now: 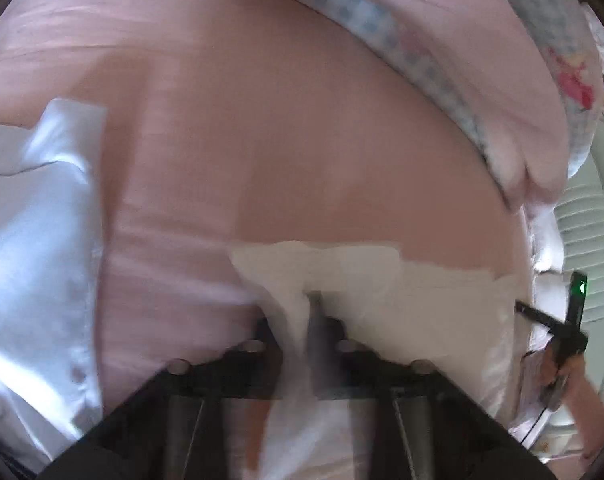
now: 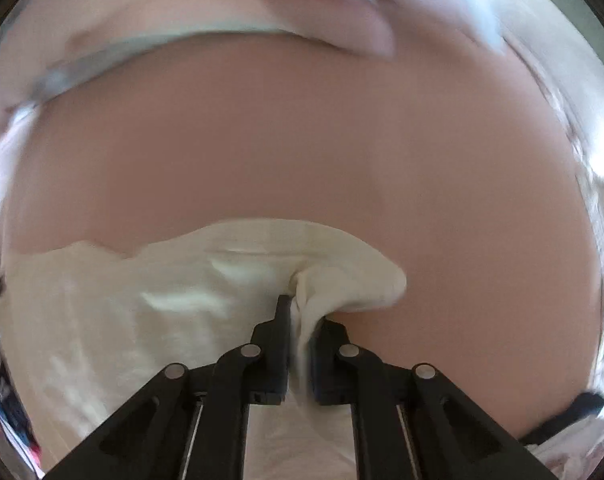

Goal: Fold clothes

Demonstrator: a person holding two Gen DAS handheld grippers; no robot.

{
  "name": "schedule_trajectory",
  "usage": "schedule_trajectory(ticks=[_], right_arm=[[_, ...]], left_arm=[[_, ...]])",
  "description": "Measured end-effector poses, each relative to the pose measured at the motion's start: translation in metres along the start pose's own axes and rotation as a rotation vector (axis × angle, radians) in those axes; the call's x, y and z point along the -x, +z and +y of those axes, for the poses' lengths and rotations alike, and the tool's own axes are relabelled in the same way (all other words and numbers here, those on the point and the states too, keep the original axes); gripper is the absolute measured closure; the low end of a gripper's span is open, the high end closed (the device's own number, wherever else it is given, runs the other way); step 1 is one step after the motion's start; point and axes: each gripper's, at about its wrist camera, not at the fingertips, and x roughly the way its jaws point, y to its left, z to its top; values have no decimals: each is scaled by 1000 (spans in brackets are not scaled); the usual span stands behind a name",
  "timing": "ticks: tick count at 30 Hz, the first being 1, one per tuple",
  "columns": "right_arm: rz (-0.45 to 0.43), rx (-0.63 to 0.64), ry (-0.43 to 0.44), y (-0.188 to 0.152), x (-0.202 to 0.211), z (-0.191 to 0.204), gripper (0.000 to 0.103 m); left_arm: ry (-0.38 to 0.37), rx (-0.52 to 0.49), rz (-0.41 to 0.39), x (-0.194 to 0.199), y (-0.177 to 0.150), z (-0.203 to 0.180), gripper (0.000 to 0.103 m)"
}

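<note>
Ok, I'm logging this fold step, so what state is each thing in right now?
Left tongs: shut on the cream garment's edge.
Right tongs: shut on the cream garment's edge.
Cream garment: partly spread on the pink sheet, pinched at two points.
Pale blue shirt: lying rumpled, untouched.
Pink sheet: spread flat.

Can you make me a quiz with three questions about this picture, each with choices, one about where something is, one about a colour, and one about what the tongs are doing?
1. Where does the light blue shirt lie in the left tongs' view?
A) at the left
B) at the top right
C) between the tongs

2. What colour is the sheet under the clothes?
A) green
B) pink
C) black

3. What are the right tongs doing?
A) hanging open over nothing
B) pinching the white cloth
C) holding a cup

Answers:
1. A, the shirt fills the left edge.
2. B, the sheet is pink in both views.
3. B, a fold of white cloth is squeezed between the fingers.
</note>
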Motion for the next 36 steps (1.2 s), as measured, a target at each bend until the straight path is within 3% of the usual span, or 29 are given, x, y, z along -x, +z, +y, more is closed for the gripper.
schedule_trajectory(ticks=[1,4,7,9,13,14,16,21,23,26,29,30,32,34,36], right_arm=[[-47,41,-17,-1,14,9,97],[-275,84,44,-31,97,23,97],[-298,71,16,-22,91,22,97],[-313,62,-3,-16,86,22,97],[-344,44,-41,-3,77,22,97],[-352,39,-51,0,75,22,97],[-367,30,-70,6,70,22,97],[-404,8,-118,21,60,21,97],[-365,10,-150,28,49,9,97],[-236,51,-196,31,-6,10,94],[-177,112,-241,25,-31,21,86],[-170,80,-228,26,-25,17,84],[-155,19,-200,29,-15,11,84],[-152,22,-161,8,-6,20,82],[-150,25,-123,-14,4,29,74]], left_arm=[[18,-34,-29,12,-1,-8,99],[105,-190,-134,74,-16,-31,99],[221,-322,-188,113,-29,-32,98],[277,-367,-139,101,-30,-21,98],[370,-398,3,29,-20,-8,98],[388,-408,9,20,-16,-11,98],[366,-428,-70,29,-2,-30,98],[323,-421,-222,60,27,-43,97],[316,-409,-166,38,29,-36,95],[392,-386,-2,-13,21,-13,90],[383,-347,-5,-17,24,-12,90],[371,-311,0,-13,28,-11,90],[349,-245,-83,10,34,-10,89],[343,-172,-240,48,38,-7,76],[293,-109,-254,65,36,-2,64]])
